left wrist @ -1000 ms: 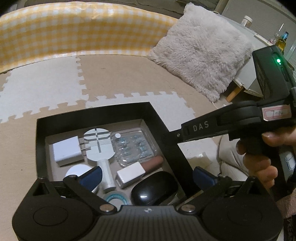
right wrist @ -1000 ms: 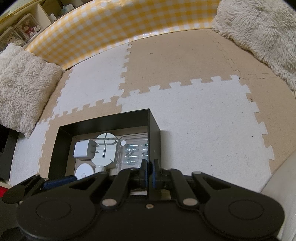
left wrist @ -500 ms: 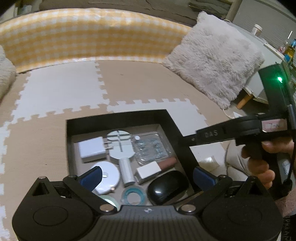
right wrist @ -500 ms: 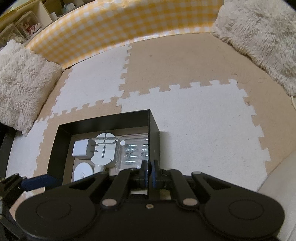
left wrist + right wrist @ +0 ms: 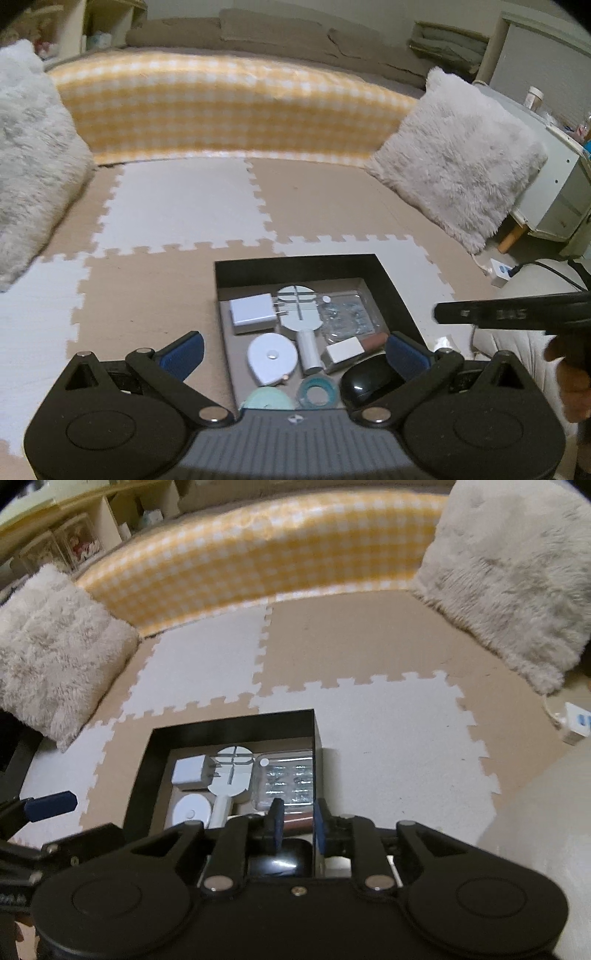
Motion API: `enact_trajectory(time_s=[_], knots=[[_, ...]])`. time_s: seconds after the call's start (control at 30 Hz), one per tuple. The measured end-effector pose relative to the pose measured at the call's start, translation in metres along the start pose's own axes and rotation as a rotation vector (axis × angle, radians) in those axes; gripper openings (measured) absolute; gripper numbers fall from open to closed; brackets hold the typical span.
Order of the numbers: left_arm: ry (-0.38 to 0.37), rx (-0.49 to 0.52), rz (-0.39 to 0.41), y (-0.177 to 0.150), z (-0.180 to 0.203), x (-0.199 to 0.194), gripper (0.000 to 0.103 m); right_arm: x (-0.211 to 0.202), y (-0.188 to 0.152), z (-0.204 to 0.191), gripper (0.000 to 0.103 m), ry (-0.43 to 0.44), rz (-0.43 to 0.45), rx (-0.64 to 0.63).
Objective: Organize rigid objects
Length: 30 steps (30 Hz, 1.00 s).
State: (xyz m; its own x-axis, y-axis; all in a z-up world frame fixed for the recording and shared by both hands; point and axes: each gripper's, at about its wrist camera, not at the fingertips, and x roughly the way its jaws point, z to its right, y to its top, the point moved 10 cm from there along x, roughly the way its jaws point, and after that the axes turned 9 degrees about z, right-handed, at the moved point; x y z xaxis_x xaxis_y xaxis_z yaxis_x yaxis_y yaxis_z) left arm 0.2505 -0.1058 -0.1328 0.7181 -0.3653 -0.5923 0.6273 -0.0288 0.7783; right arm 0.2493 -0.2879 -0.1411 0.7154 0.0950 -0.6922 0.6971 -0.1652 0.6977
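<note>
Left wrist view: black box (image 5: 391, 280) sits on the foam floor mat (image 5: 177, 218), already packed w/ small rigid items: white charger (image 5: 252, 314), round white slotted tool (image 5: 300, 308), clear blister pack (image 5: 345, 314), white round tape measure (image 5: 271, 356), teal ring (image 5: 318, 392), black mouse (image 5: 367, 380), brown tube (image 5: 373, 340). No loose items show on the mat in either view, so sorting looks basically done; what's left is prob. just letting go & backing off.

Left gripper (image 5: 293, 352) hovers over the box's near end, jaws wide apart, holding nothing. Right gripper (image 5: 298, 827): jaws nearly together, straddling the box's right wall; a small gap shows each side, so can't tell if they grip it.

Vs 1 s ago: left gripper has pulled back & up, box now smaller and more central. Right jaws were pinched tight on the wall; now slightly parted. Box contents unchanged.
</note>
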Motion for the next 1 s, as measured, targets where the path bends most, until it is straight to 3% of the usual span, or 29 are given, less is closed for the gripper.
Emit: enact_trajectory(time_s=[0.37, 0.67, 1.0], knots=[[0.041, 0.026, 0.066, -0.002, -0.006, -0.059, 0.103, -0.071, -0.003, -0.025, 0.043, 0.029, 0.128, -0.023], [0.072, 0.045, 0.172, -0.004, -0.009, -0.107, 0.103, -0.115, -0.025, -0.032, 0.054, 0.002, 0.193, -0.065], [0.089, 0.051, 0.235, -0.014, -0.007, -0.136, 0.103, -0.149, -0.047, -0.043, 0.068, -0.015, 0.275, -0.126]])
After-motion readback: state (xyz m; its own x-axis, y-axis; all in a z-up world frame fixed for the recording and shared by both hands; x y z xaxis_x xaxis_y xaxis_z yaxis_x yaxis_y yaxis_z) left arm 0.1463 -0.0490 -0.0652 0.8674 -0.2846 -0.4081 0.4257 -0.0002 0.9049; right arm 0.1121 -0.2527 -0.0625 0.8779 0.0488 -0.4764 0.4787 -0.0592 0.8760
